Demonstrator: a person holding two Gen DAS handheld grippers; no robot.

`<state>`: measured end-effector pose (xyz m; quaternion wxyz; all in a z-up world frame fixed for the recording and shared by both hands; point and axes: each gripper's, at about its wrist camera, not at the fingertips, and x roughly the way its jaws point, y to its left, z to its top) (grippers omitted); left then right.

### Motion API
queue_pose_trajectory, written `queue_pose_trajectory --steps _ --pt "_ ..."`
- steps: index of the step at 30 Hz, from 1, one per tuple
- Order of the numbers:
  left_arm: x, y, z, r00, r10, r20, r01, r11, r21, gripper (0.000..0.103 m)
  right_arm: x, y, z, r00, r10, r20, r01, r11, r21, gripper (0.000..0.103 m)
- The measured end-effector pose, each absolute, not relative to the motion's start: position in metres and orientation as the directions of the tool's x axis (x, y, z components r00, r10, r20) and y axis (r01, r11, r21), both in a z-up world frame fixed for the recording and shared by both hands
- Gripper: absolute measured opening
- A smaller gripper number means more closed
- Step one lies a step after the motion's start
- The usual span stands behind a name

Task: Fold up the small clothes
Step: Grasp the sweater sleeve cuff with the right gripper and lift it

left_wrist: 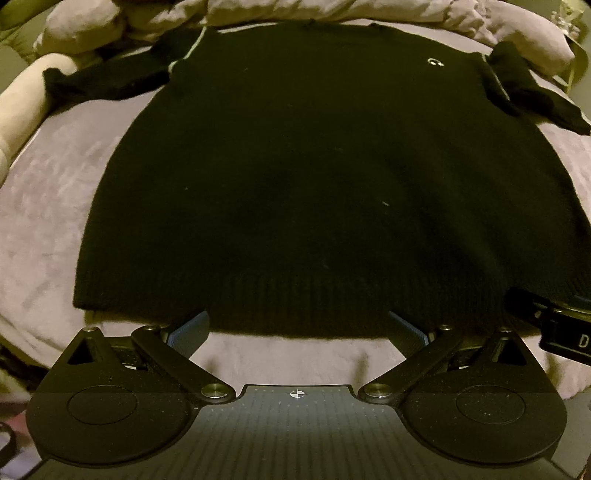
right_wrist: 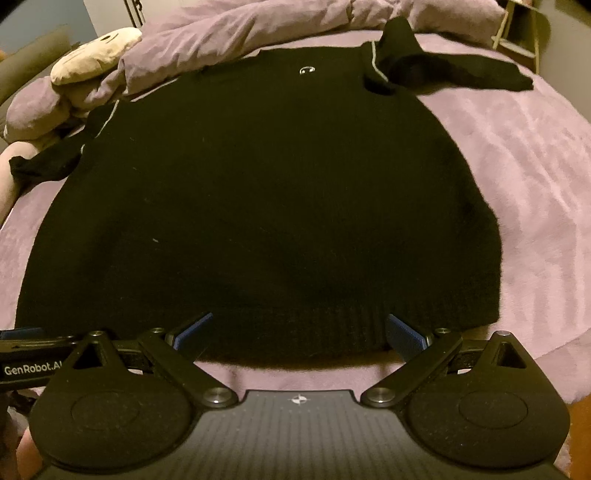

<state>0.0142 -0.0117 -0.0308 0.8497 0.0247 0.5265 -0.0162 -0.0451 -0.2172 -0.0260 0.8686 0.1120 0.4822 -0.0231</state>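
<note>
A black knit sweater lies flat and face up on a lilac blanket, hem toward me, both sleeves spread out to the sides; it also shows in the right wrist view. A small white logo sits on its chest. My left gripper is open, its blue pads spread wide at the ribbed hem near the sweater's left half. My right gripper is open, its blue pads at the hem of the right half. Neither holds cloth. The right gripper's body shows at the left view's right edge.
The lilac blanket covers the bed. A bunched duvet and a cream plush toy lie behind the collar. A wooden frame stands at the far right. The left gripper's body sits beside my right gripper.
</note>
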Motion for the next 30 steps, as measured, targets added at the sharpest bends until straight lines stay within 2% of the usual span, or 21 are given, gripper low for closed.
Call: queue_pose_trajectory --steps 13,19,24,27,28,30 --pt "0.047 -0.009 -0.028 0.482 0.026 -0.876 0.004 0.999 0.032 0.103 -0.013 -0.248 -0.035 0.609 0.067 -0.79 0.14 0.972 0.19 0.099" --pt "0.085 -0.012 -0.028 0.524 0.085 -0.847 -0.029 0.996 0.082 0.103 0.002 -0.272 -0.063 0.614 0.03 -0.789 0.185 0.966 0.18 0.099" --pt "0.134 -0.014 -0.036 0.542 0.127 -0.831 -0.087 0.992 0.095 0.103 -0.006 -0.287 -0.076 0.665 0.108 -0.739 0.133 0.956 0.261 0.099" --pt "0.165 -0.018 -0.041 0.56 0.151 -0.815 -0.123 0.987 0.099 0.103 0.001 -0.292 -0.068 0.61 0.173 -0.774 0.048 0.966 0.254 0.099" --pt "0.173 -0.019 -0.041 0.57 0.157 -0.806 -0.128 0.987 0.102 0.103 0.006 -0.305 -0.06 0.616 0.219 -0.757 0.026 0.955 0.297 0.099" --pt "0.189 -0.024 -0.045 0.596 0.186 -0.781 -0.147 0.982 0.122 0.103 0.012 -0.348 -0.043 0.705 0.26 -0.66 0.059 0.906 0.419 0.099"
